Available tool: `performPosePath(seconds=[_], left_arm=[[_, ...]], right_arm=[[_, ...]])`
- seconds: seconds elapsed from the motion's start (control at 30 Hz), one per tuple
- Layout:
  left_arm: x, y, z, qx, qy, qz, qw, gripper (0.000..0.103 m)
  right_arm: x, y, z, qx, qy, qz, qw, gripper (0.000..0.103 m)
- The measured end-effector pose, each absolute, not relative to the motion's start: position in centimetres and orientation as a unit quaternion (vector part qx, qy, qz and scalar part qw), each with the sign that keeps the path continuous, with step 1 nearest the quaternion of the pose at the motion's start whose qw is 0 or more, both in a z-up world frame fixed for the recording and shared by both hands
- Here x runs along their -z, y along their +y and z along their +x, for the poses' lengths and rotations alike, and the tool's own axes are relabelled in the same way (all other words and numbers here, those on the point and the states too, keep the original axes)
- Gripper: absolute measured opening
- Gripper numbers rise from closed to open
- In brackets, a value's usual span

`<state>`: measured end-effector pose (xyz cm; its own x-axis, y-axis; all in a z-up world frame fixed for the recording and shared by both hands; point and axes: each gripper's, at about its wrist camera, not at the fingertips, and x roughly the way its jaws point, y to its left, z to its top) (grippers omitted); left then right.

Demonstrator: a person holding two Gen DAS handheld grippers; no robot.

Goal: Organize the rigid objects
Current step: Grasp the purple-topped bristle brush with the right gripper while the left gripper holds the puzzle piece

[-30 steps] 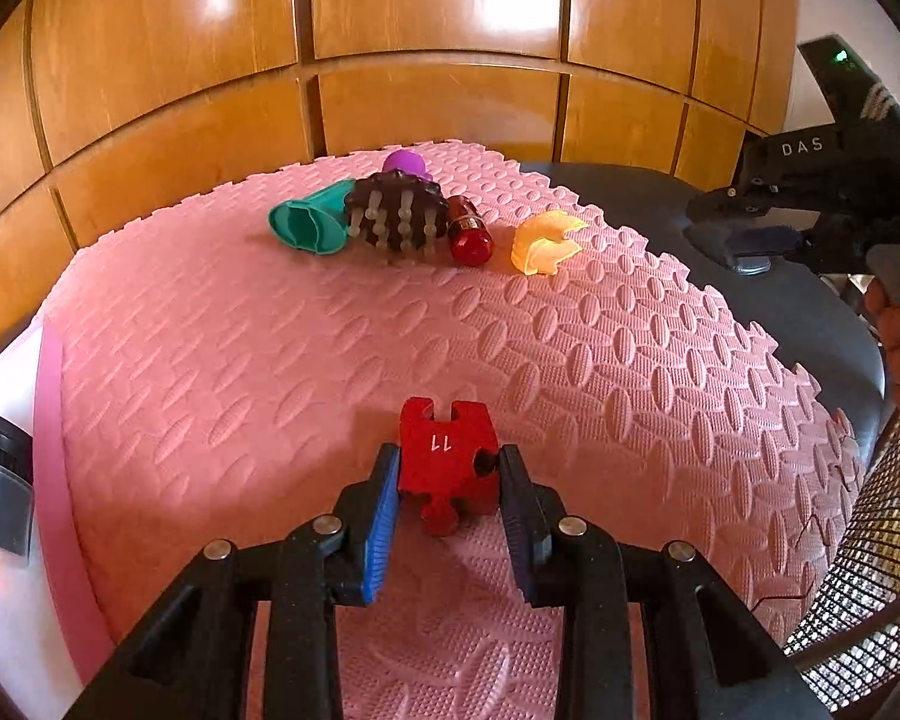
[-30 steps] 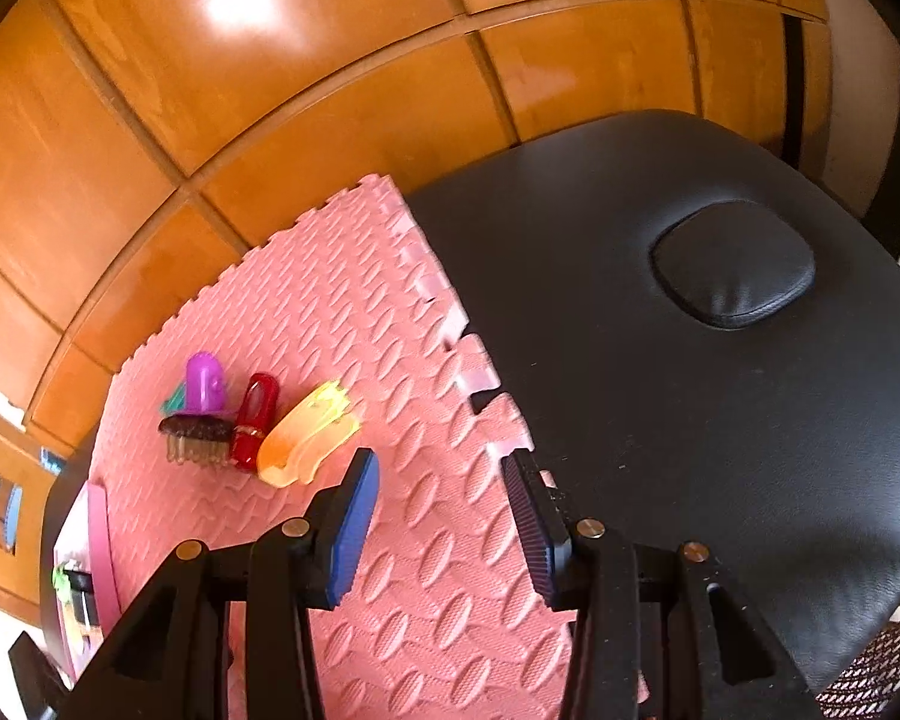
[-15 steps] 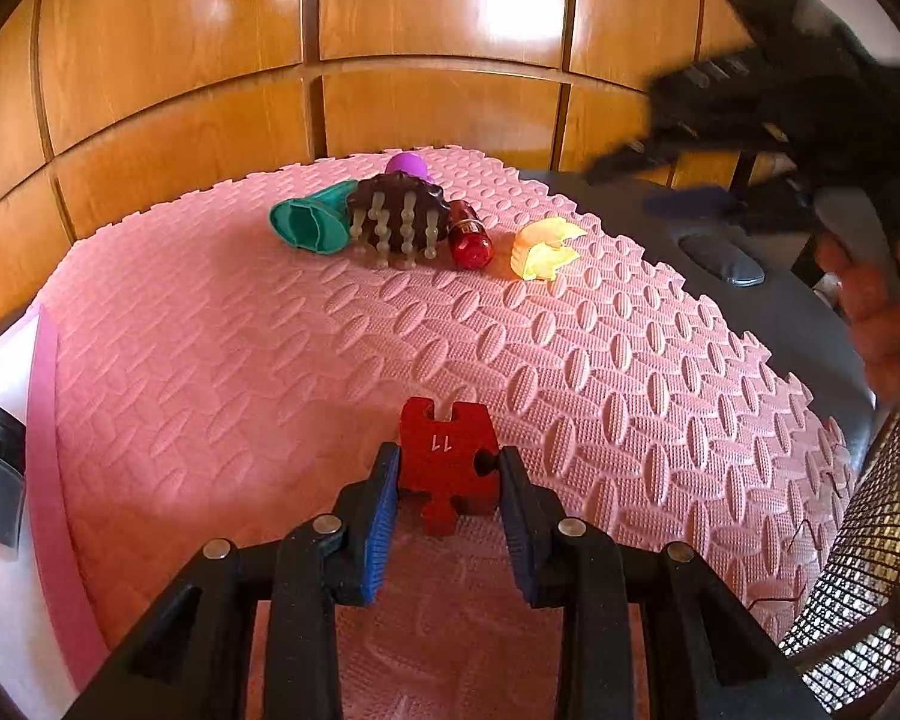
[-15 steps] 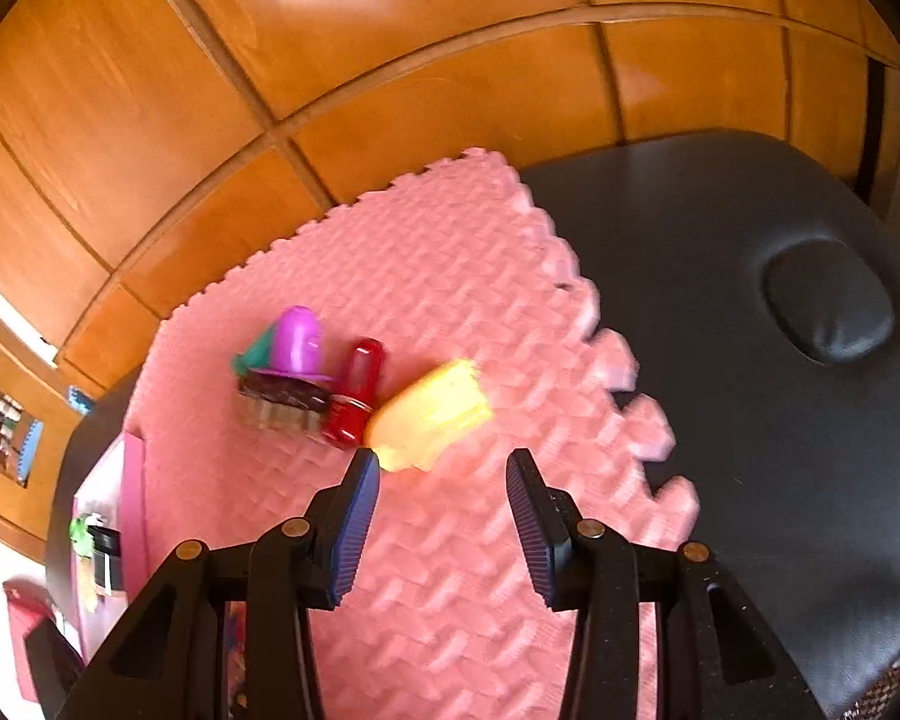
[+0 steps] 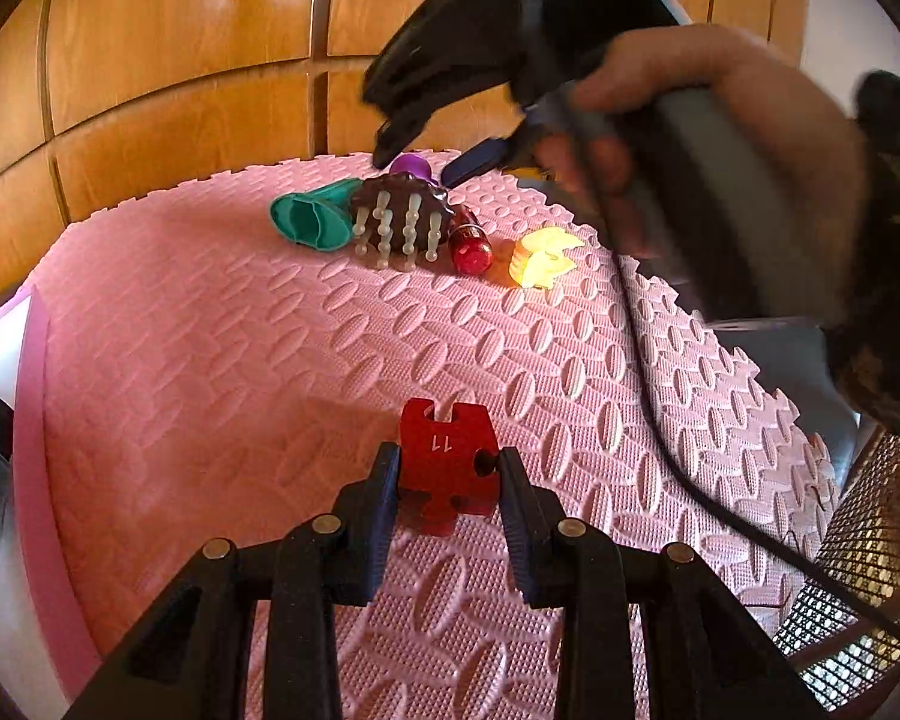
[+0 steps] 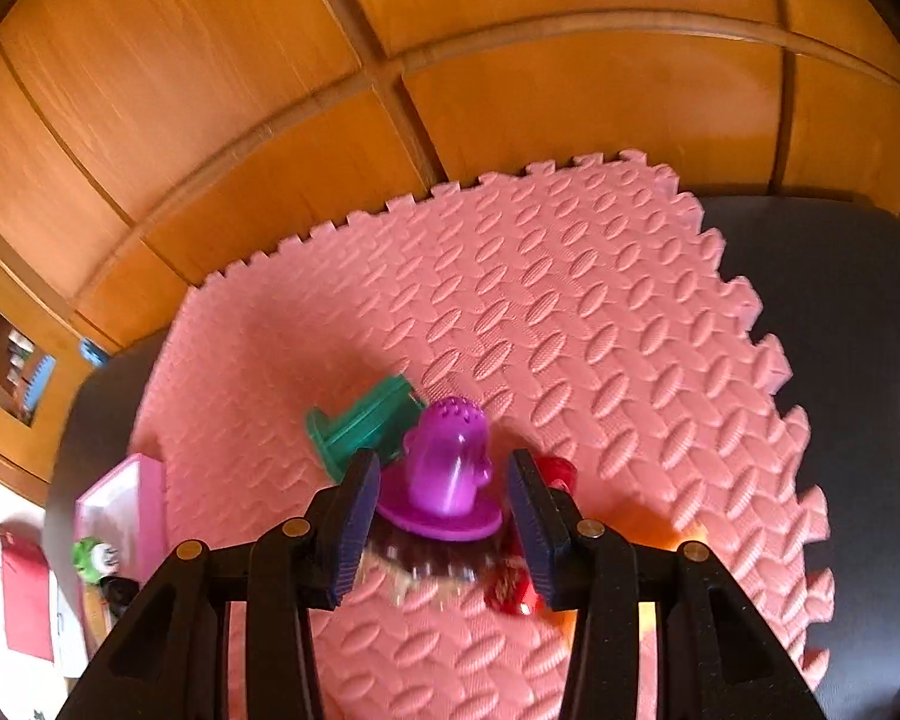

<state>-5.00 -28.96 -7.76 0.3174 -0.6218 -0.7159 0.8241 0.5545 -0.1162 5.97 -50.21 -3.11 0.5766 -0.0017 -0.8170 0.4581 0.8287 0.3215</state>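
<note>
Mat (image 5: 222,360): pink foam, ribbed, with a jigsaw edge; it lies on a dark padded top (image 6: 840,312) before wooden wall panels (image 6: 510,72). Every place below is given against this mat.
Right gripper (image 6: 444,501): above the far part of the mat, held in a hand (image 5: 690,138); its fingers stand apart either side of the purple piece, with gaps showing, no pad pressing.
Left gripper (image 5: 447,480): low over the near part of the mat, its pads clamped on the red puzzle piece.
Brush (image 5: 402,213): dark brown, pale pegs up, in the far row on the mat.
Green piece (image 5: 312,219): flared, on its side, touching the brush's left side.
Purple piece (image 6: 447,468): domed with a wide brim, at the far edge of the row, behind the brush.
Red puzzle piece (image 5: 447,459): marked 11, tilted, at the near middle of the mat.
Yellow piece (image 5: 540,255): right end of the row, near the mat's right edge.
Red bottle (image 5: 471,243): between brush and yellow piece.
</note>
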Motion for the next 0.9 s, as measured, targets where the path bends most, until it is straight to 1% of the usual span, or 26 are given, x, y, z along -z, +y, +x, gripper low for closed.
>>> performPosePath(seconds=[0.07, 0.1, 0.13, 0.33, 0.53, 0.9], left_arm=[[7.7, -28.9, -4.9, 0.453, 0.372, 0.133, 0.799, 0.032], [7.7, -28.9, -4.9, 0.454, 0.373, 0.131, 0.799, 0.032], [7.7, -28.8, -4.8, 0.455, 0.374, 0.129, 0.798, 0.032], [7.8, -28.8, -4.9, 0.454, 0.373, 0.127, 0.799, 0.032], [7.8, -28.9, -5.0, 0.452, 0.370, 0.132, 0.801, 0.032], [7.9, -29.1, -5.1, 0.451, 0.367, 0.137, 0.802, 0.032]], right_arm=[[3.7, -49.8, 6.8, 0.130, 0.449, 0.248, 0.848, 0.043], [3.9, -49.3, 6.9, 0.127, 0.452, 0.232, 0.852, 0.039], [3.8, -49.2, 6.7, 0.127, 0.451, 0.227, 0.854, 0.031], [2.1, -48.8, 4.0, 0.111, 0.424, 0.244, 0.865, 0.031], [0.0, -48.5, 0.9, 0.108, 0.400, 0.235, 0.879, 0.031], [-0.5, -48.1, -4.9, 0.100, 0.376, 0.260, 0.884, 0.031]])
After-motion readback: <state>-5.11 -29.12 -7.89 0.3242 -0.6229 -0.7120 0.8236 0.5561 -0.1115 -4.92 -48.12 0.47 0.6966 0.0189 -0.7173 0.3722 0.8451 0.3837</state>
